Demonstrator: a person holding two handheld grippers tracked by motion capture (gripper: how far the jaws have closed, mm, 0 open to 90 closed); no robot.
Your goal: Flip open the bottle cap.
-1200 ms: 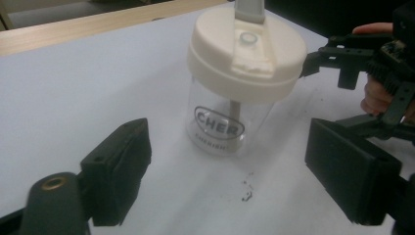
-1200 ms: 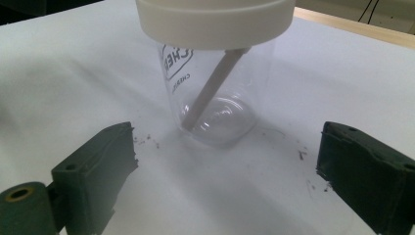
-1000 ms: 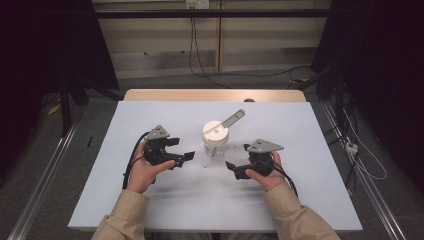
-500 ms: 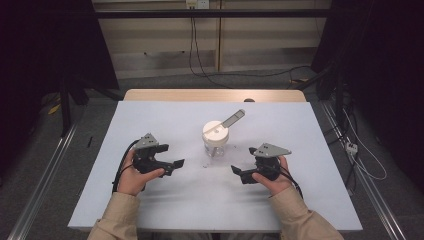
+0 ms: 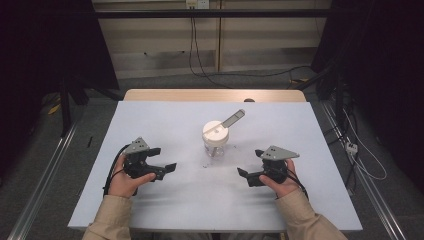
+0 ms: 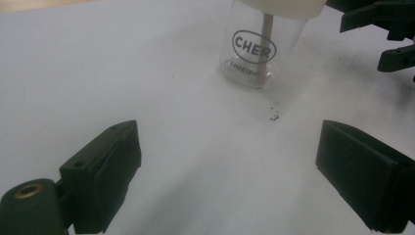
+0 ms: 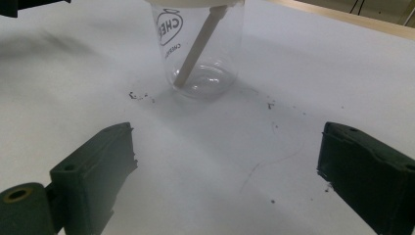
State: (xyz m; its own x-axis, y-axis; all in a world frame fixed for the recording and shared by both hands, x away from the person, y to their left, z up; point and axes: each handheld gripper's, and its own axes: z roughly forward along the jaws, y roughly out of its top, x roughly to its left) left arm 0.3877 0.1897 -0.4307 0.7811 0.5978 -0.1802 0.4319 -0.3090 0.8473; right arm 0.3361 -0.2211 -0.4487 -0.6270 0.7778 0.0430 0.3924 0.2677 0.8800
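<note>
A clear plastic jar [image 5: 216, 145] with a white lid [image 5: 215, 132] stands upright in the middle of the table. A pale stick goes down through the lid, and its grey handle [image 5: 233, 118] slants up to the back right. My left gripper [image 5: 166, 158] lies to the jar's left and points at it. Its jaws have just been opening and stand open with nothing between them. My right gripper [image 5: 248, 162] lies to the jar's right, open and empty. The left gripper view has the jar [image 6: 254, 54] beyond the left gripper [image 6: 230, 166]. The right gripper view has the jar [image 7: 203, 49] beyond the right gripper [image 7: 227, 171].
A white sheet [image 5: 175, 125] covers the table, with a wooden edge [image 5: 215, 95] at the back. Dark crumbs [image 6: 274, 116] lie beside the jar's foot. Metal rails run along the floor on both sides. The right gripper [image 6: 386, 34] sits at the left gripper view's top right.
Both hands have drawn apart from the jar: the left gripper went left and toward the person, the right gripper went right. The jar has not moved.
</note>
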